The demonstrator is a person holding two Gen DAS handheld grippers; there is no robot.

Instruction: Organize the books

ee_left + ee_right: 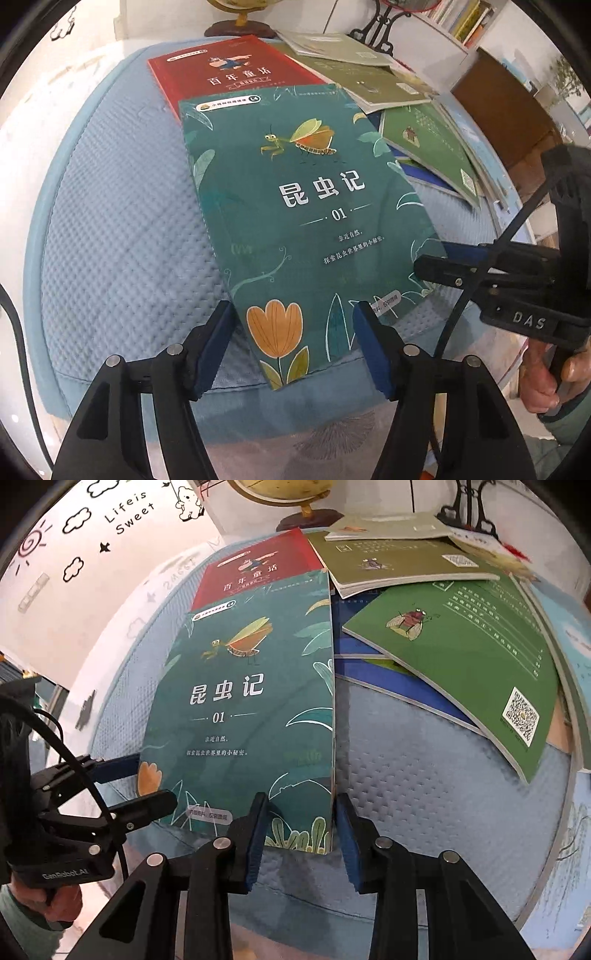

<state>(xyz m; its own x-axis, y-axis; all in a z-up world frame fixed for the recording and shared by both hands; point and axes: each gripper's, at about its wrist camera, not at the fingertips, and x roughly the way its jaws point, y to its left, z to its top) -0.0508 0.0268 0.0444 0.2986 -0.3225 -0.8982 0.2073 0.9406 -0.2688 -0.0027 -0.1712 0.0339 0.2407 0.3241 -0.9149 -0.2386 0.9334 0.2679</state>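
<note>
On the left, the left hand-held gripper (291, 343) is spread wide at the near left corner of the teal insect book (303, 206). In its own view the two blue pads stand on either side of the orange tulip printed there, and the right wrist view shows one finger over the cover and one lower, neither clearly pressing, so it looks released, probably poised to steady or square that corner.

The teal book lies face up on the blue quilted cushion (122, 236), its near edge overhanging the cushion's front and its far end overlapping the red book (221, 70) beneath. That overlap suggests a neat pile being started on the left side.

At the book's near right corner, the right hand-held gripper (301, 834) straddles the right-hand edge. Its jaws are narrowed, one pad over the cover and one outside the edge, but whether they actually pinch the book I cannot tell.

Farther right, the green book (461, 664) with a beetle and QR code leans across blue and olive (388, 565) ones in a loose heap, likely still waiting to be sorted.
</note>
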